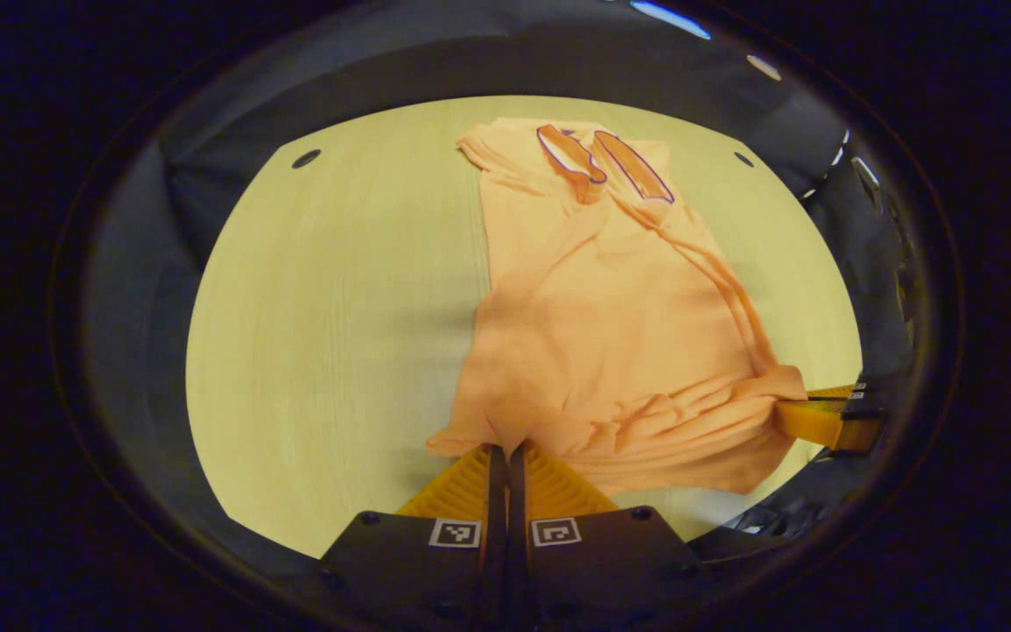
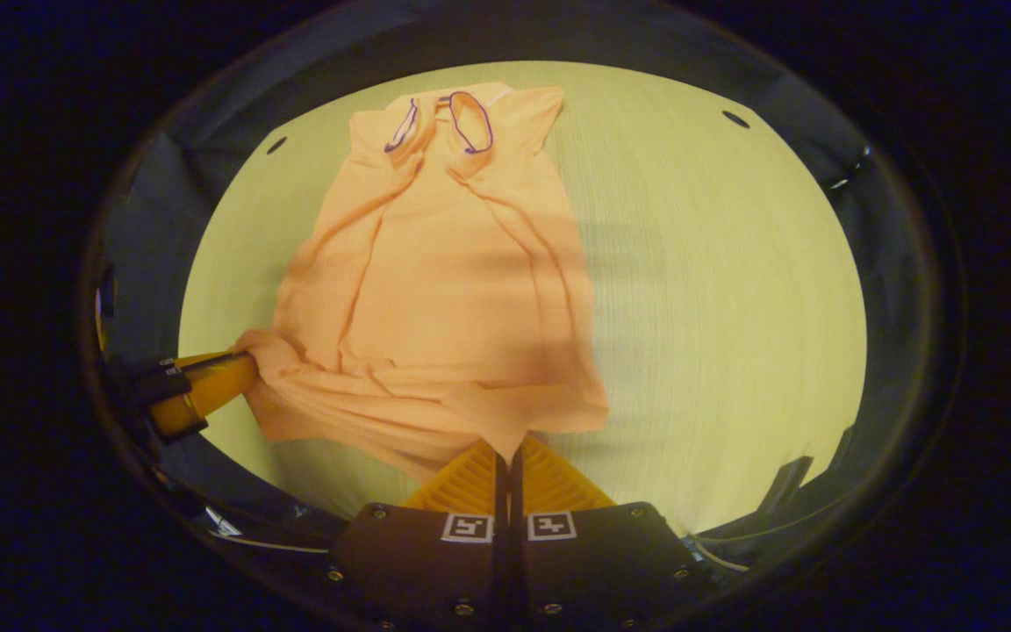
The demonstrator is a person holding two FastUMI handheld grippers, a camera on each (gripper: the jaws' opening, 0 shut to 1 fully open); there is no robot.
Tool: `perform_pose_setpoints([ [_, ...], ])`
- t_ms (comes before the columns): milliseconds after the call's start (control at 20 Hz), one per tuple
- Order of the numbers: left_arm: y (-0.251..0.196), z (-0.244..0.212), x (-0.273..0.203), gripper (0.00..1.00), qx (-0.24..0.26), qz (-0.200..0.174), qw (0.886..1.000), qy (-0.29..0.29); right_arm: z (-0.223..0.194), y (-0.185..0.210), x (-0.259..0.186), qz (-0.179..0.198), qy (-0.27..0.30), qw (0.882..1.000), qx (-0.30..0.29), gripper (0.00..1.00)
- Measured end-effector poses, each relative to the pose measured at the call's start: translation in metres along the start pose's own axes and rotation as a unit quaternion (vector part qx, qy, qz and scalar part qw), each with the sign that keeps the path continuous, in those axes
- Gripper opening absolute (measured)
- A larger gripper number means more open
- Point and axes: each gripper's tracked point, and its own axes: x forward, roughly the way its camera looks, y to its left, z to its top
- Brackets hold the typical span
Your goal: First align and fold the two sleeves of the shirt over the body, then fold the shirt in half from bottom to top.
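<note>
The shirt point(image 1: 611, 307) lies on the pale wooden table point(image 1: 339, 333), collar end far from me and hem end near me. It is orange, and both sleeves are already folded in over the body, their purple-edged cuffs point(image 1: 606, 162) lying side by side near the top. The body forms a long narrow panel with soft creases running down it.

My left gripper point(image 1: 506, 449) has its fingers pressed together on the hem corner at the near left of the shirt; the cloth bunches where it goes between them. In the right gripper view, my right gripper point(image 2: 510, 452) pinches the other hem corner the same way, fingers closed with fabric caught between them.

Between the two corners the hem is gathered into wrinkles and lifted a little off the table, casting a shadow on the wood beneath it. From the left gripper view I see my right gripper at the far right edge, its fingers point(image 1: 808, 420) holding the bunched corner. The table's rim meets dark cloth walls point(image 1: 207, 175) all round.
</note>
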Motion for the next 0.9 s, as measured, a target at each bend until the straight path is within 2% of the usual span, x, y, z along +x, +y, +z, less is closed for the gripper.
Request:
perform_pose_setpoints([
  [450, 0.013, 0.133, 0.01, 0.07, -0.019, 0.004, 0.996, -0.086, 0.141, -0.002, -0.019, 0.006, -0.097, 0.995, -0.008, 0.0],
  [900, 0.018, 0.266, 0.026, 0.07, -0.018, 0.014, 0.985, -0.174, 0.28, -0.011, -0.024, 0.003, -0.188, 0.982, 0.027, 0.0],
])
